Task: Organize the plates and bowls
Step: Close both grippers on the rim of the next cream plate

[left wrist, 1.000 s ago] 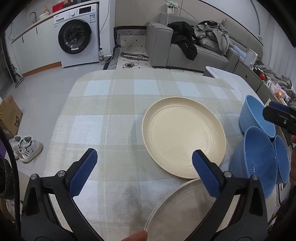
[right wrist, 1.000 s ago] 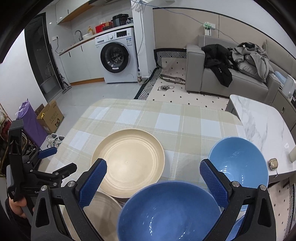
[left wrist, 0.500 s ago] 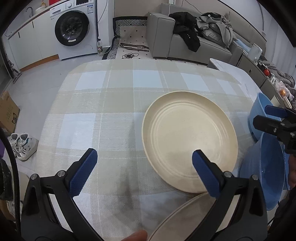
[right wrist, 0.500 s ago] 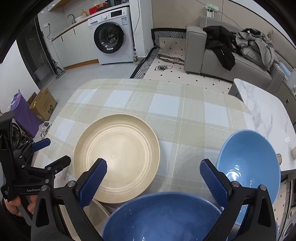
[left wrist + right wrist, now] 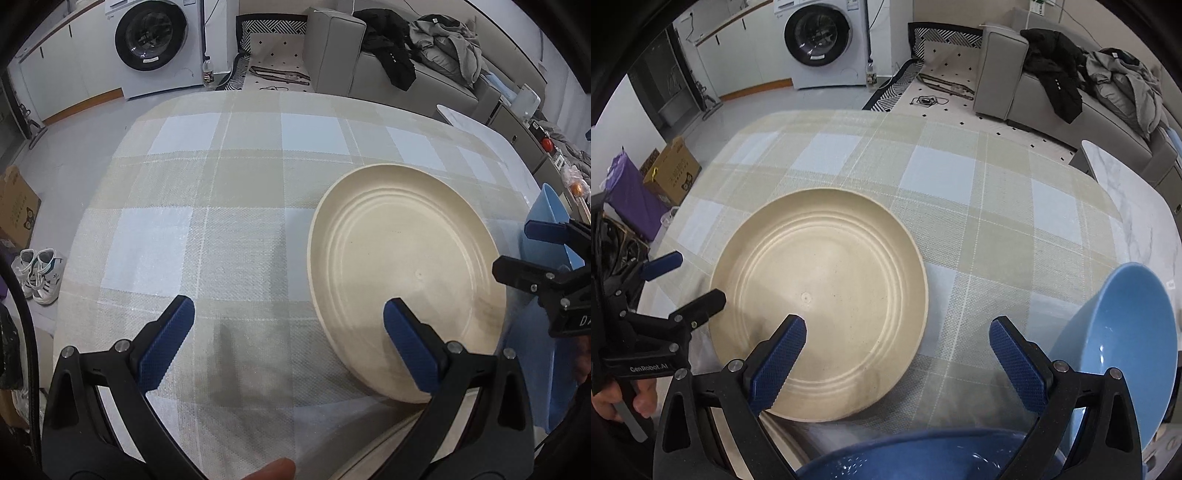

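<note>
A cream plate [image 5: 402,258] lies on the checked tablecloth; it also shows in the right wrist view [image 5: 820,295]. A second pale plate's rim [image 5: 388,443] shows under its near edge. My left gripper [image 5: 288,343] is open and empty, its right finger over the cream plate's near edge. My right gripper [image 5: 897,362] is open and empty, its left finger over the plate's near part. A light blue bowl [image 5: 1123,343] stands to the right. A darker blue bowl [image 5: 923,458] sits just below the right gripper. The right gripper shows at the far right in the left wrist view [image 5: 546,258].
The table with the checked cloth [image 5: 960,184] ends at a marble top [image 5: 1137,206] on the right. Beyond it are a washing machine [image 5: 823,40], a grey sofa with clothes [image 5: 1071,77], a cardboard box [image 5: 672,170] and shoes [image 5: 37,269] on the floor.
Both grippers have moved forward over the table. The cream plate now looms larger, and the near blue bowl and the pale plate have slid toward the bottom edges.
</note>
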### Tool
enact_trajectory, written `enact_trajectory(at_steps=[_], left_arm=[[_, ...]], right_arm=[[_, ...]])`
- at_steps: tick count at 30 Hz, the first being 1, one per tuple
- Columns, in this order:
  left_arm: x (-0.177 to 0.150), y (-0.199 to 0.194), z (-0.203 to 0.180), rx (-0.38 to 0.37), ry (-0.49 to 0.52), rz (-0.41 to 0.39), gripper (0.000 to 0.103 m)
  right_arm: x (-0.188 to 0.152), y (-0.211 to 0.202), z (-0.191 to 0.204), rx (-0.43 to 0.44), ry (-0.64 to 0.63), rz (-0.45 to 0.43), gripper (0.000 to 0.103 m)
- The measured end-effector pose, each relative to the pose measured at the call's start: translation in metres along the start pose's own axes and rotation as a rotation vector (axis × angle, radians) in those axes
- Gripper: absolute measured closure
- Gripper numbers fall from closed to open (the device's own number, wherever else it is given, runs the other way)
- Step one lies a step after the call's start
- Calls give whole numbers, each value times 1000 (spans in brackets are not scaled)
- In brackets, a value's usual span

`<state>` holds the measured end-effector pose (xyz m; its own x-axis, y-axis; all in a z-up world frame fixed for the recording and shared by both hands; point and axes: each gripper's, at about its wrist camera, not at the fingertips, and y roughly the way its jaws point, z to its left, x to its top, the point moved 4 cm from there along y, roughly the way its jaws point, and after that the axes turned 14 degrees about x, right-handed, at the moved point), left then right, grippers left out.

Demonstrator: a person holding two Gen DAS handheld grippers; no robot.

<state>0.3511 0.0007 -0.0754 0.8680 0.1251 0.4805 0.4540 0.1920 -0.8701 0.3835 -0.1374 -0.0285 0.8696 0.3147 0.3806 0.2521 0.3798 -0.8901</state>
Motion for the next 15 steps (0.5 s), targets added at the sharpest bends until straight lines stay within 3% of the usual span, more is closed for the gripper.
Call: enact_trajectory(at_steps=[7,13,15], left_arm=[[0,18,-1,-20,-20,35,3],[-2,23,-5,-46,-10,42,22],[-2,23,-7,-42,0,37,26]], right_arm=[[-1,16,-7,-22,-5,47,5],[-4,23,-7,-27,-19,75,16],[-5,25,-8,-29,-23,83,24]])
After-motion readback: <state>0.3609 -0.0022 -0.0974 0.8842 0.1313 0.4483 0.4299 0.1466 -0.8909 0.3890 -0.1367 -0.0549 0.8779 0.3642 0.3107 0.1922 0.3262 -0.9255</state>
